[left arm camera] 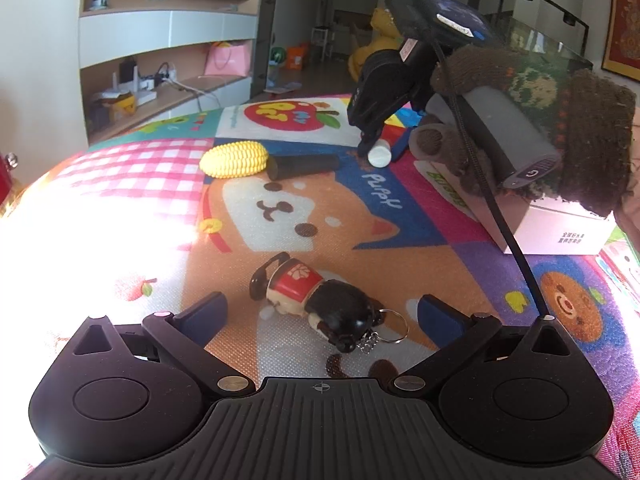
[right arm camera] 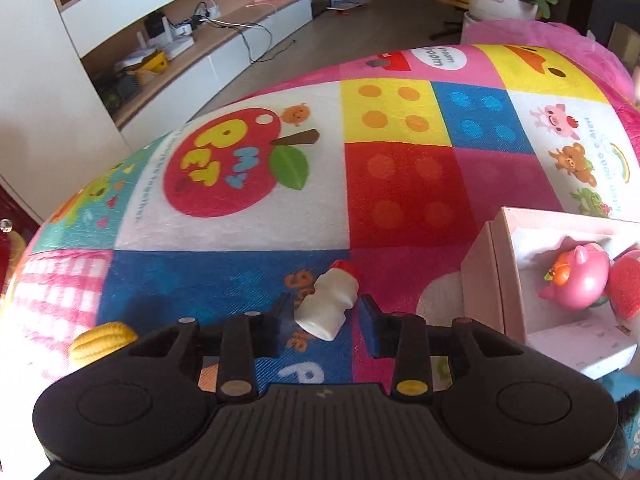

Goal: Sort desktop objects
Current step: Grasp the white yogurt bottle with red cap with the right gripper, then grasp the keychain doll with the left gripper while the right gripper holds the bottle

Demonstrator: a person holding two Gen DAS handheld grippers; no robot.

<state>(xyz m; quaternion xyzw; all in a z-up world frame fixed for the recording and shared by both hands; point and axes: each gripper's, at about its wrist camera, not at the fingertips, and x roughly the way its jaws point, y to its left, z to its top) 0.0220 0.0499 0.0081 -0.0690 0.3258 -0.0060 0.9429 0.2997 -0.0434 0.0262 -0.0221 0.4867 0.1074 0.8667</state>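
A small white bottle with a red cap [right arm camera: 327, 303] lies on the colourful mat between the fingers of my right gripper [right arm camera: 325, 322], which is open around it, with gaps on both sides. The left wrist view shows that gripper [left arm camera: 370, 148] tipped down over the bottle [left arm camera: 380, 154]. My left gripper [left arm camera: 320, 312] is open, and a bear keychain figure [left arm camera: 320, 304] in a red shirt lies between its fingers, not touched. A yellow toy corn [left arm camera: 235, 159] and a black cylinder [left arm camera: 303, 166] lie on the mat further back.
A pink open box [right arm camera: 496, 280] at the right holds a pink pig toy [right arm camera: 576, 280] and a red item. The same box [left arm camera: 560, 232] sits under the gloved right hand. The corn [right arm camera: 102, 342] is left of the right gripper. Shelves stand beyond the mat.
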